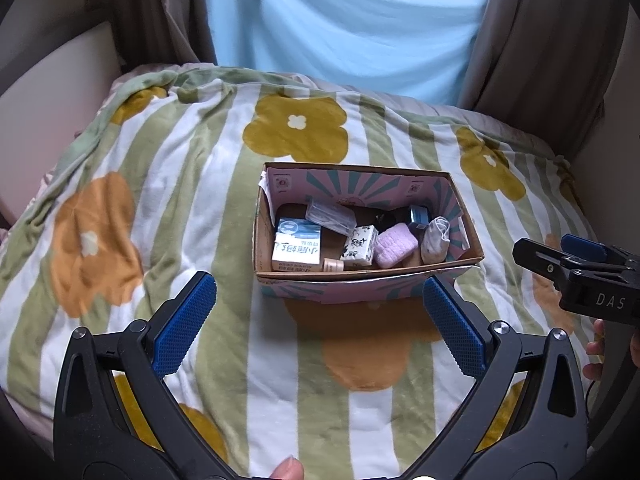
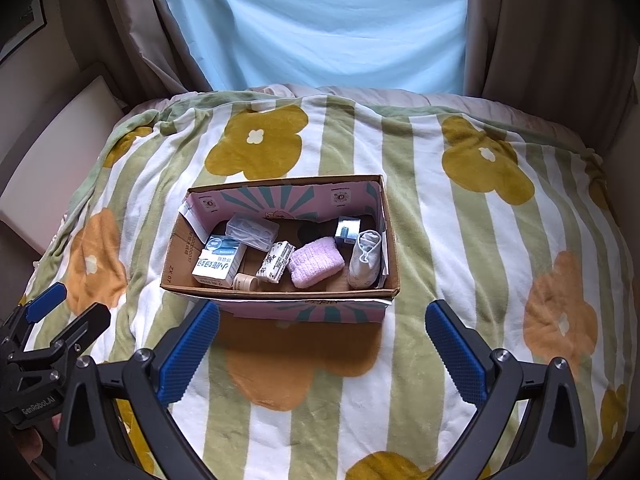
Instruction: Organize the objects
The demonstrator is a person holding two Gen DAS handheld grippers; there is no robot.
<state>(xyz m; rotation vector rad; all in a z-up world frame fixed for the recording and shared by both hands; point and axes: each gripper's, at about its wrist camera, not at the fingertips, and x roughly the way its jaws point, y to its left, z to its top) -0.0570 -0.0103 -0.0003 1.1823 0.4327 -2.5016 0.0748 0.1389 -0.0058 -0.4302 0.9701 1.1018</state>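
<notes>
An open cardboard box (image 1: 466, 216) (image 2: 394, 240) with pink and teal print sits on a flowered blanket. Inside lie a white carton with blue print (image 1: 297, 250) (image 2: 219, 264), a clear plastic case (image 1: 330, 216) (image 2: 252, 230), a small patterned tissue pack (image 1: 360, 246) (image 2: 276, 262), a pink knitted item (image 1: 396, 246) (image 2: 316, 266), a pale sock (image 1: 436, 240) (image 2: 365, 258), a small blue box (image 1: 418, 214) (image 2: 347, 228) and a small beige jar (image 1: 333, 266) (image 2: 245, 282). My left gripper (image 1: 320, 316) is open and empty just before the box. My right gripper (image 2: 323, 340) is open and empty, also before the box.
The blanket (image 1: 180, 184) (image 2: 460, 240) with green stripes and orange and yellow flowers covers a bed. A light blue curtain (image 1: 344, 20) (image 2: 320, 20) and beige drapes hang behind. A cream cushion (image 1: 52, 80) stands at the left.
</notes>
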